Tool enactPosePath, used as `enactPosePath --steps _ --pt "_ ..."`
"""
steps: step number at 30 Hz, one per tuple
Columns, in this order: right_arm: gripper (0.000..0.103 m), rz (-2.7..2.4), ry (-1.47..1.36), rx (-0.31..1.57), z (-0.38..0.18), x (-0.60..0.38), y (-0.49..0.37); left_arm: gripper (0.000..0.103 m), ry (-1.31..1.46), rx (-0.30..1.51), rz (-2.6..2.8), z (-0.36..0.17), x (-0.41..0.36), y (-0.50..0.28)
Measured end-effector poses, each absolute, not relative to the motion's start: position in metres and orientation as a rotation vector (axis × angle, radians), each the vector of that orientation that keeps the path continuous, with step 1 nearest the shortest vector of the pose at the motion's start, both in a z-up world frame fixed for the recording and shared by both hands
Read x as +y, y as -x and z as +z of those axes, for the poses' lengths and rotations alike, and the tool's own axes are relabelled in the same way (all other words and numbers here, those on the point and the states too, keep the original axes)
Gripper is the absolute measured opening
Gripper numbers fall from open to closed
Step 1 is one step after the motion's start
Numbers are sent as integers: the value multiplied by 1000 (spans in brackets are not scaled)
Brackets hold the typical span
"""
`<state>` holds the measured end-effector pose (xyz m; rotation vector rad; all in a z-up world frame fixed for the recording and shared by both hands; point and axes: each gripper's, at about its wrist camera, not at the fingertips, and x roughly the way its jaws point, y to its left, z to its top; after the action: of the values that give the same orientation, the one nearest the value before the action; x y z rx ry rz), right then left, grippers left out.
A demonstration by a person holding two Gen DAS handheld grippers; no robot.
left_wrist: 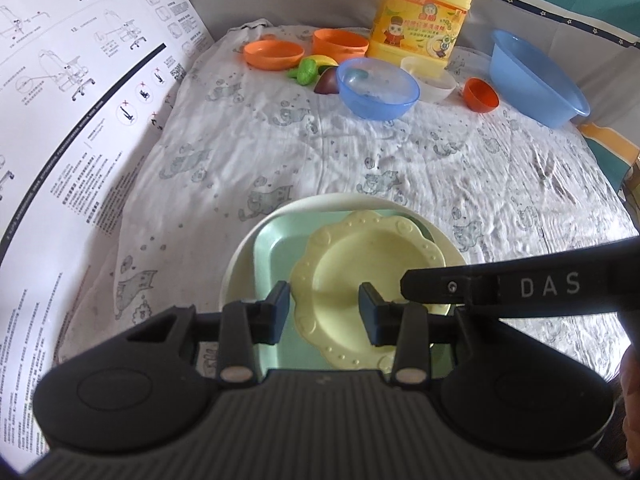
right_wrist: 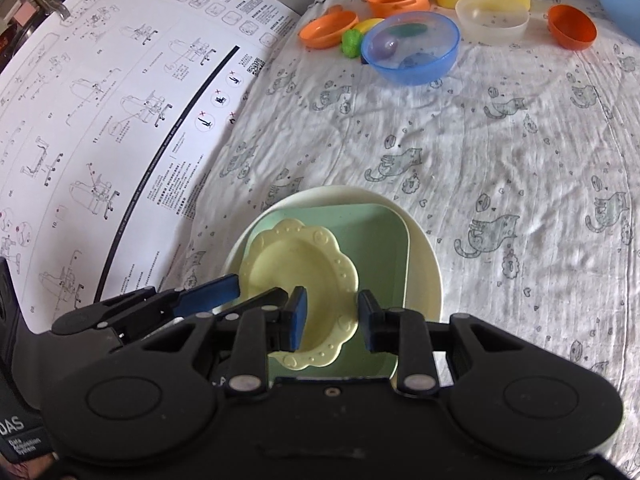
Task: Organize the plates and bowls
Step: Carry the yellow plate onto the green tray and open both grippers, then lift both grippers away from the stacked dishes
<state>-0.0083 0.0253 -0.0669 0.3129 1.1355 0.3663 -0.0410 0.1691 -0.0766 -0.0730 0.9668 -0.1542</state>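
A pale yellow scalloped plate (left_wrist: 352, 264) lies on a green square plate (left_wrist: 276, 256), which lies on a round cream plate (left_wrist: 448, 248); the stack also shows in the right wrist view (right_wrist: 296, 264). My left gripper (left_wrist: 324, 308) is open, its jaws over the yellow plate's near edge. My right gripper (right_wrist: 332, 326) is open above the same plate's near right rim; its finger crosses the left wrist view (left_wrist: 500, 288). At the far end stand a clear blue bowl (left_wrist: 378, 88), orange bowls (left_wrist: 340, 44), an orange plate (left_wrist: 274, 54), a white bowl (left_wrist: 430, 76) and a small orange cup (left_wrist: 480, 94).
A large blue basin (left_wrist: 536, 80) leans at the far right. A yellow detergent jug (left_wrist: 424, 12) stands at the back. Toy fruit (left_wrist: 308, 70) lies by the blue bowl. A big instruction sheet (left_wrist: 80, 120) lies along the left. A cat-print cloth (left_wrist: 360, 152) covers the surface.
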Motion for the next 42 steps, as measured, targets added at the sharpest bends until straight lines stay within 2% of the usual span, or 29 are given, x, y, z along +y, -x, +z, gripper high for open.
enactPosePath --steps 10,12,13,14,15,16,17,18,19,22,24,42 --pt "30 365 -309 1147 -75 28 0 37 85 980 -156 -84 172 34" --pt "31 364 -301 1133 -74 28 0 43 91 971 -154 -83 173 34" --pt "31 363 -291 1124 -72 28 0 53 89 962 -146 -82 173 35" --pt "32 359 -283 1113 -70 28 0 69 85 951 -133 -80 174 35" --pt "43 362 -283 1102 -68 26 0 77 85 941 -121 -78 175 35" --pt "59 365 -285 1093 -66 24 0 88 86 926 -106 -76 177 36" --pt "67 355 -279 1076 -63 22 1 94 82 911 -88 -73 178 37" --pt "79 353 -268 1054 -59 20 3 96 81 900 -80 -71 179 37" --pt "85 354 -257 1038 -57 18 4 103 86 894 -72 -69 182 37" --pt "100 353 -247 1014 -52 12 7 103 99 894 -60 -66 186 38" --pt "103 348 -240 1007 -50 9 8 103 99 903 -51 -67 187 37" --pt "103 286 -293 1010 -57 -15 -2 103 83 944 -37 -68 174 14"
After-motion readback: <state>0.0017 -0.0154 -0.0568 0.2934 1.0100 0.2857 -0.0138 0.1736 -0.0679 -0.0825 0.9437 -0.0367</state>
